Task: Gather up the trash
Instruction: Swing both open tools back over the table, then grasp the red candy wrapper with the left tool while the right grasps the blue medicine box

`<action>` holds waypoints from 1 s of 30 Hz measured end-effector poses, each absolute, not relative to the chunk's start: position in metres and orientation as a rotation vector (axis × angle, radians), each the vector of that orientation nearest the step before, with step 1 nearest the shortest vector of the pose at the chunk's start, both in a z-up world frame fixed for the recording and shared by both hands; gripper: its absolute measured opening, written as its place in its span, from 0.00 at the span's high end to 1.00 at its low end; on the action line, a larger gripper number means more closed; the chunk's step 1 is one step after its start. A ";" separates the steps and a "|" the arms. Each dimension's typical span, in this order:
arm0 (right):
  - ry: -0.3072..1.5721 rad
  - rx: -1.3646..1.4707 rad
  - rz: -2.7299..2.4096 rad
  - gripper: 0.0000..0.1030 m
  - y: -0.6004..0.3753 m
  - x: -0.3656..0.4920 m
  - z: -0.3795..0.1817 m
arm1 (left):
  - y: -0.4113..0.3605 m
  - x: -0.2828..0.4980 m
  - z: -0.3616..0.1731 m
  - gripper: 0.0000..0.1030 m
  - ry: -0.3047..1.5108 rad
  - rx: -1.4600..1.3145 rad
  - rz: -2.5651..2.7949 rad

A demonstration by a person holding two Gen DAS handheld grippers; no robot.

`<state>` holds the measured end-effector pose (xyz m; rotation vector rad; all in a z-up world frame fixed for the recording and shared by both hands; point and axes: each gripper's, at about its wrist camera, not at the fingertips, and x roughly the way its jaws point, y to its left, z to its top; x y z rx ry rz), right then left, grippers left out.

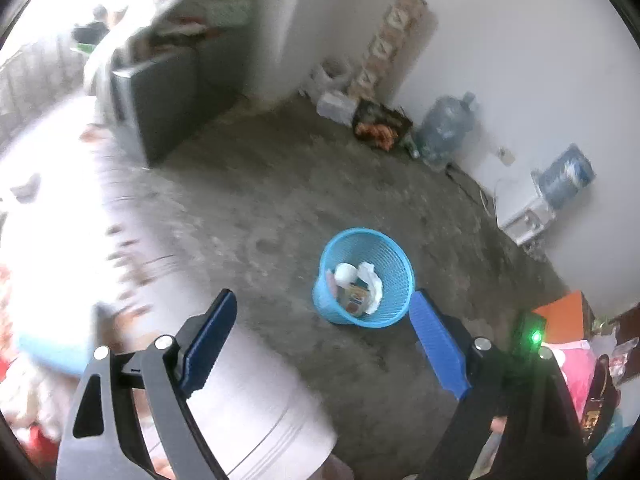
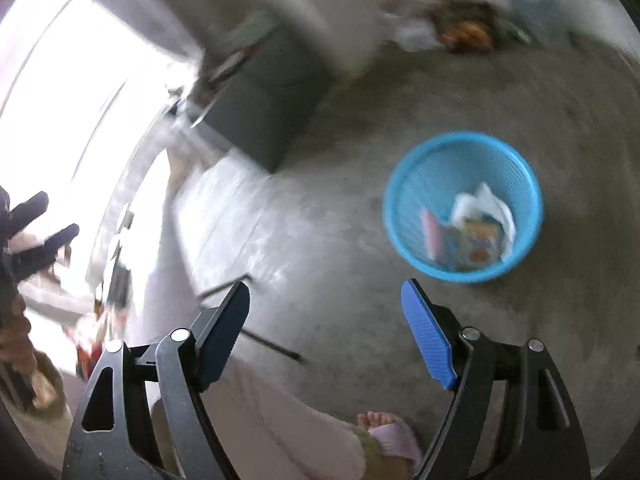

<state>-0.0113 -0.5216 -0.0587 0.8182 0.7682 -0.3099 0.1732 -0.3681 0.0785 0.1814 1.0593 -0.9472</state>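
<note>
A light blue mesh wastebasket (image 1: 366, 278) stands on the grey concrete floor; it appears larger in the right wrist view (image 2: 462, 206). Inside lie crumpled white paper (image 1: 370, 280), a small white cup (image 1: 345, 273) and a colourful carton (image 2: 480, 242). My left gripper (image 1: 320, 316) hovers well above the basket, its blue pads wide apart with nothing between them. My right gripper (image 2: 324, 308) is also open and empty, up above the floor to the basket's lower left. Both views are blurred by motion.
A grey cabinet (image 1: 160, 92) stands at the left wall. Water jugs (image 1: 448, 124), a dark crate with orange items (image 1: 380, 126) and bags line the far wall. The person's trouser leg (image 2: 280, 420) and slippered foot (image 2: 388, 436) stand below. Clutter sits at the right edge (image 1: 576, 352).
</note>
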 end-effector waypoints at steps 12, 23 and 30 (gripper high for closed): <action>0.755 0.452 0.078 0.21 -0.407 0.081 0.036 | -0.081 0.185 0.141 0.12 0.856 -0.239 -0.528; 0.848 0.250 0.285 0.15 -0.307 0.181 0.059 | 0.024 0.181 0.101 0.12 0.892 -0.387 -0.390; 0.965 0.076 0.256 0.15 -0.271 0.244 0.039 | 0.056 0.194 0.085 0.14 0.899 -0.467 -0.393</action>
